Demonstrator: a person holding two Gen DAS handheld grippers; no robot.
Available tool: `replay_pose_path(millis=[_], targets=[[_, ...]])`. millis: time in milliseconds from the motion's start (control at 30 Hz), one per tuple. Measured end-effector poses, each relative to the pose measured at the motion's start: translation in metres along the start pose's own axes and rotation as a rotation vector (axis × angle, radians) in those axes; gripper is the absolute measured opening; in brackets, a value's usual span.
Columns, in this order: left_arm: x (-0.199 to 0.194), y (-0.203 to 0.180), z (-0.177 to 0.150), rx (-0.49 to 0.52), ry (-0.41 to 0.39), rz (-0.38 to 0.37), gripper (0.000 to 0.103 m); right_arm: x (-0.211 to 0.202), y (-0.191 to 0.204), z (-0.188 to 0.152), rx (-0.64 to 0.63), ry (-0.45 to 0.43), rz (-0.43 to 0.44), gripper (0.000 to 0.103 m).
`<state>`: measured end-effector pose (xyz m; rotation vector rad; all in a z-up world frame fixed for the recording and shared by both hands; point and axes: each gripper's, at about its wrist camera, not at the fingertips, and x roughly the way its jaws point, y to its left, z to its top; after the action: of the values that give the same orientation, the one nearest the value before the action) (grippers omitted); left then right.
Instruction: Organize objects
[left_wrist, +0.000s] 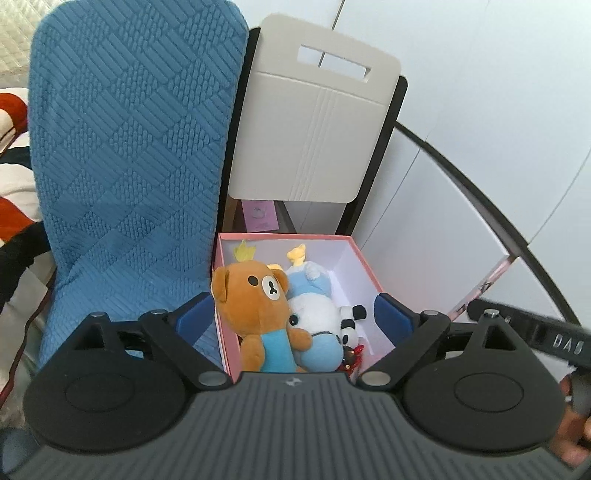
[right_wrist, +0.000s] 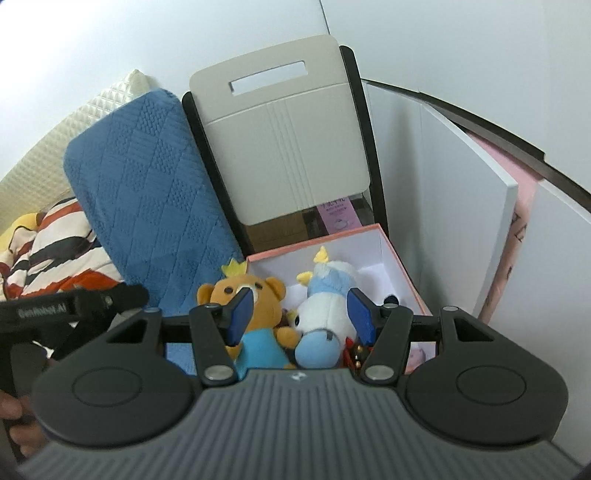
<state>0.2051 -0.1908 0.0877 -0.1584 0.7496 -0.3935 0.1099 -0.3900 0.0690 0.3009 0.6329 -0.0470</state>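
**Plush toys lying in pink box**

The bear (left_wrist: 258, 314) and blue-white plush (left_wrist: 314, 325) are lying inside the pink box (left_wrist: 369, 266) (beside a blue cushion (left_wrist: 129, 147)). Left tongs (left_wrist: 293, 317) and right tongs (right_wrist: 301, 315) are both hovering wide open w/ nothing held.

Both views are lit evenly by soft, cool daylight, and no hard shadows are cast. The white wall (left_wrist: 480, 74) is rendered bright, slightly bluish and nearly washed out. A gentle shadow is seen inside the pink box (left_wrist: 354, 266) beneath the plush toys (left_wrist: 288, 306). Strong fisheye bending is shown at the edges (the black rail (right_wrist: 480, 110) is curved into an arc), and dark vignetting is seen in the lower corners. The blue cushion (left_wrist: 129, 147) is kept sharp, while the hand (left_wrist: 576, 424) at the edge is blurred.
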Motion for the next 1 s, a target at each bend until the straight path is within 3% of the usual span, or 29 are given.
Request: replay_pose_path(millis=[433,533,567,1000], targets=[[-0.040,0.000,-0.036,0.001,-0.019,0.004,0.097,-0.004,0.000,-0.046,-0.003,0.074,-0.019,0.060],[-0.041,0.003,-0.042,-0.009,-0.012,0.003,0.097,0.002,-0.001,-0.053,-0.004,0.097,-0.010,0.090],[-0.041,0.005,-0.044,-0.015,-0.011,0.003,0.097,0.003,-0.001,-0.055,-0.002,0.095,-0.008,0.093],[-0.028,0.008,-0.070,-0.005,0.018,0.005,0.100,0.016,0.002,-0.074,-0.031,0.114,-0.006,0.093]])
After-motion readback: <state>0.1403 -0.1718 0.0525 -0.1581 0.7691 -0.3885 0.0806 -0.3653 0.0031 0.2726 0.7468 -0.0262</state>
